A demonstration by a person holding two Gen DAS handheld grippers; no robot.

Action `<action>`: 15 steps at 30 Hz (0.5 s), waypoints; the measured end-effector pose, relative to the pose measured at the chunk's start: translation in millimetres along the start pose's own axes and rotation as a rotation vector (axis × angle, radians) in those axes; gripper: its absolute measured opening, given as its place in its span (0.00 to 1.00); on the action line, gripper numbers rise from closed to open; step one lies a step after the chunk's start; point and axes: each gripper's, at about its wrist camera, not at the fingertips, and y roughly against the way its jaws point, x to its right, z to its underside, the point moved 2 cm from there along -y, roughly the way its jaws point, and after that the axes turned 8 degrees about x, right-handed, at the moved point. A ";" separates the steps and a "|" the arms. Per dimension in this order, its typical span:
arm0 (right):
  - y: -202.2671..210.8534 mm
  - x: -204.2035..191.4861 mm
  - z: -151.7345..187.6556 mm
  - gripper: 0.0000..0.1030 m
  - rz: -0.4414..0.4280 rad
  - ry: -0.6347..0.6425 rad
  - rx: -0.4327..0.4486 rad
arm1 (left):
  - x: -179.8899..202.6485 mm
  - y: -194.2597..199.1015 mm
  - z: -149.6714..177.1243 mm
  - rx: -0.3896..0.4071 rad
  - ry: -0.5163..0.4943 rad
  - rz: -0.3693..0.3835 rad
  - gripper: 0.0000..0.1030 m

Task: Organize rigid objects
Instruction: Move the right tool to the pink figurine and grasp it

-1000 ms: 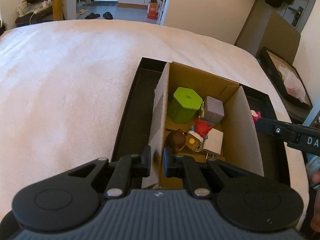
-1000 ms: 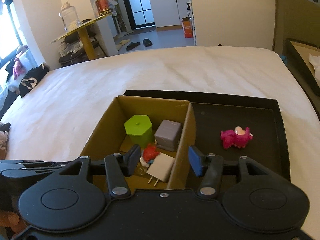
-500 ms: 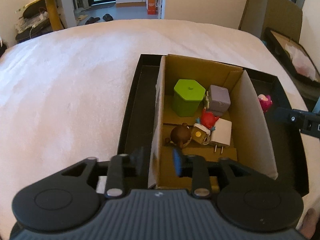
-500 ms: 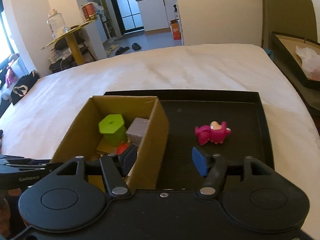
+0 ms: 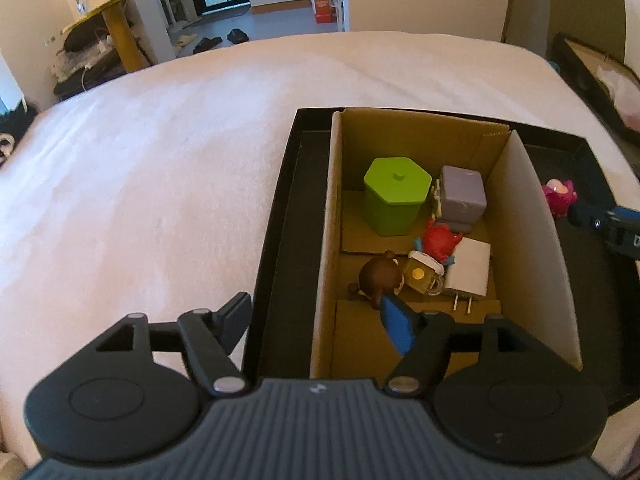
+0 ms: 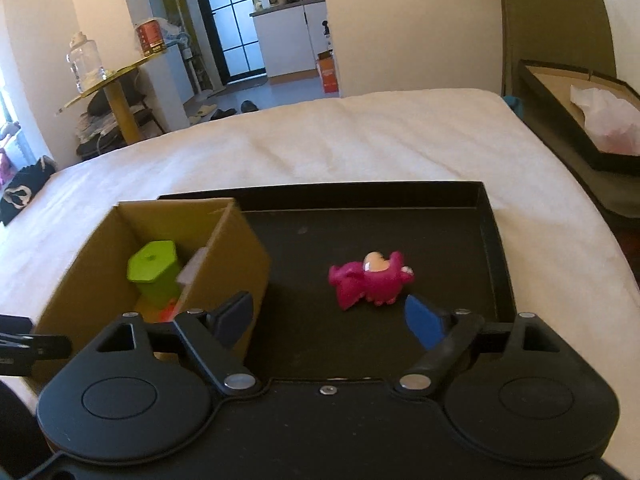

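- white bed [image 5: 140,184] carries black tray [image 5: 276,248]; open cardboard box [image 5: 332,240] stands in the tray's left part
- left hand-held gripper [image 5: 316,320]: jaws opening, nothing between the pads; it straddles the box's left wall, right blue pad inside the box just over the brown bear figure [image 5: 378,276]
- in the box, left to right: green hexagonal container [image 5: 394,194] at the back, brown bear figure touching a small yellow mug toy [image 5: 424,276], red figure [image 5: 440,240], grey cube [image 5: 462,196] at the back, white plug charger [image 5: 468,268] lying flat, prongs toward camera
- pink toy figure [image 6: 370,278] lies alone on the bare tray floor, right of the box, apart from it
- right hand-held gripper [image 6: 330,318]: jaws opening, empty; pink toy just ahead of the gap, nearer the right pad, not touched
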 end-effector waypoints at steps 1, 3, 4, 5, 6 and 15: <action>-3.6 2.1 1.0 0.81 0.001 0.001 0.004 | 2.1 -0.4 -0.3 0.000 -0.008 -0.008 0.69; -10.7 6.7 3.0 0.81 -0.003 -0.003 0.008 | 4.7 -0.5 -1.1 0.000 -0.014 -0.022 0.69; -14.0 9.4 4.4 0.81 -0.003 -0.008 0.012 | 5.4 -0.3 -1.4 0.000 -0.014 -0.029 0.70; -17.0 11.3 6.1 0.81 0.005 -0.006 0.017 | 5.9 -0.1 -1.7 0.001 -0.010 -0.038 0.70; -20.5 11.6 7.3 0.81 0.019 0.010 0.023 | 6.2 -0.2 -1.9 0.001 -0.002 -0.047 0.70; -46.1 8.4 9.4 0.85 0.062 0.086 0.045 | 13.2 -7.8 -8.2 0.001 -0.005 -0.104 0.71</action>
